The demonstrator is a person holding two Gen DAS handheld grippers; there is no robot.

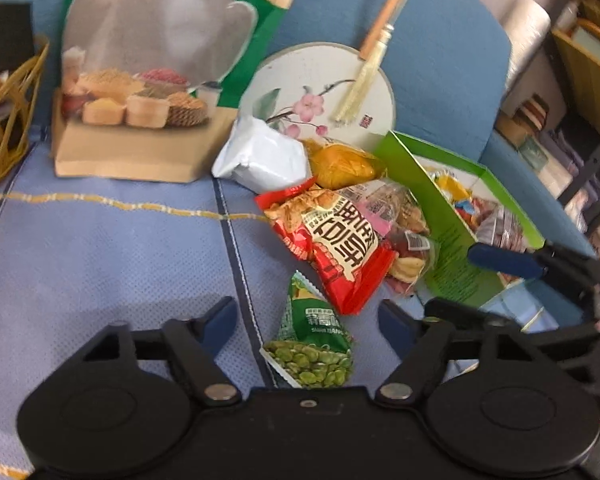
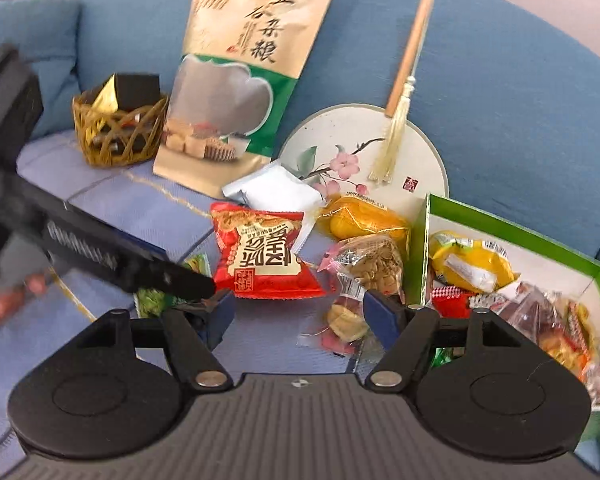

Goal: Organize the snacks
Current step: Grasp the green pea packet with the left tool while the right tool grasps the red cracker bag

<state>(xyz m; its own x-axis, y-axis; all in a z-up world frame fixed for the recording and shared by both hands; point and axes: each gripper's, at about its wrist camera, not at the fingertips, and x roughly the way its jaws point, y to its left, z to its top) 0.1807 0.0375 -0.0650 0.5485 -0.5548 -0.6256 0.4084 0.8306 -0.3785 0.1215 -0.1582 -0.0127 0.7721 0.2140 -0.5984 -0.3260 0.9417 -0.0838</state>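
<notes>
Snack packets lie heaped on a blue sofa seat. A green pea packet (image 1: pixel 314 342) lies between the fingers of my open left gripper (image 1: pixel 308 322), untouched. A red packet (image 1: pixel 336 240) (image 2: pixel 266 258), a yellow packet (image 1: pixel 342 162) (image 2: pixel 360 218), a white pouch (image 1: pixel 262 154) (image 2: pixel 274 188) and clear-wrapped snacks (image 2: pixel 370 264) lie beyond. A green box (image 2: pixel 520 216) (image 1: pixel 452 236) at the right holds several packets. My open right gripper (image 2: pixel 298 314) hovers over the clear-wrapped snacks beside the box. In the right wrist view the left gripper's finger (image 2: pixel 172 276) hides most of the pea packet.
A tall grain bag (image 1: pixel 156 64) (image 2: pixel 240 92) leans on the sofa back. A round painted fan (image 1: pixel 320 92) (image 2: pixel 364 152) lies behind the heap. A gold wire basket (image 2: pixel 118 132) (image 1: pixel 8 112) stands at the left. Shelves (image 1: pixel 580 80) stand to the right of the sofa.
</notes>
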